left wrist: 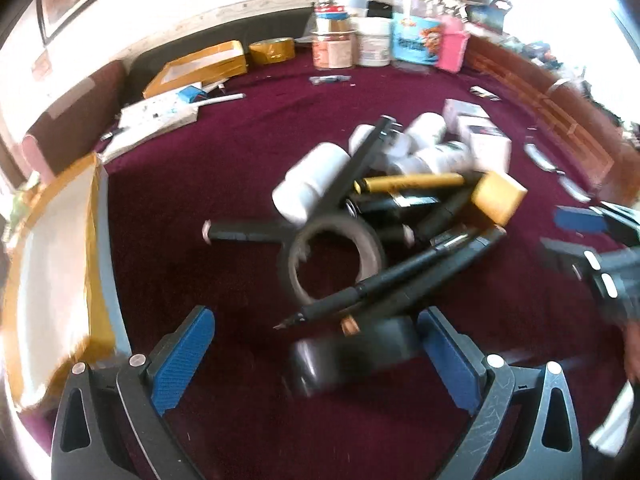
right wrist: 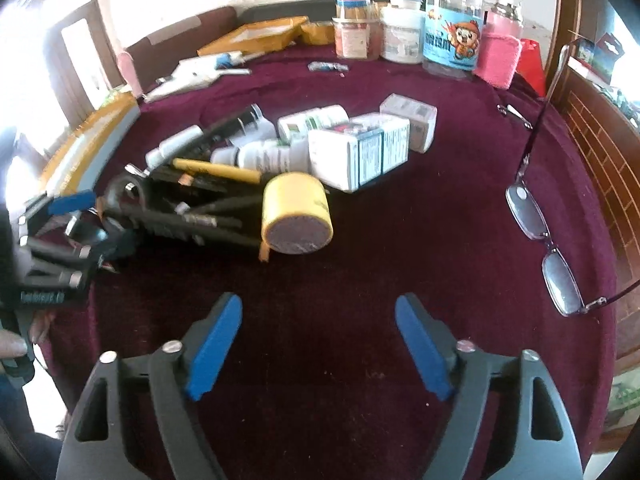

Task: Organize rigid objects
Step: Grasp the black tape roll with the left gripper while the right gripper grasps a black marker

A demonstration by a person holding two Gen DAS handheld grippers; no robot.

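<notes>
A pile of rigid objects lies on the maroon cloth (right wrist: pixel 400 260): white pill bottles (left wrist: pixel 312 180), black pens (left wrist: pixel 384 280), a yellow marker (left wrist: pixel 412 182), a grey tape roll (left wrist: pixel 332 256), a yellow tape roll (right wrist: pixel 296 212) and white boxes (right wrist: pixel 360 152). My left gripper (left wrist: pixel 316 316) is open at the pile's near edge. A blurred black tape roll (left wrist: pixel 352 356) lies between its blue pads (left wrist: pixel 184 360), close to the right one. My right gripper (right wrist: pixel 320 320) is open over bare cloth in front of the yellow roll, with nothing between its fingers.
A pair of glasses (right wrist: pixel 536 216) lies to the right of the pile. Jars and tubs (right wrist: pixel 400 36) and a pink item (right wrist: pixel 500 56) stand at the back. Yellow-edged flat boxes (left wrist: pixel 52 264) lie at the left and a wooden edge (right wrist: pixel 592 152) at the right.
</notes>
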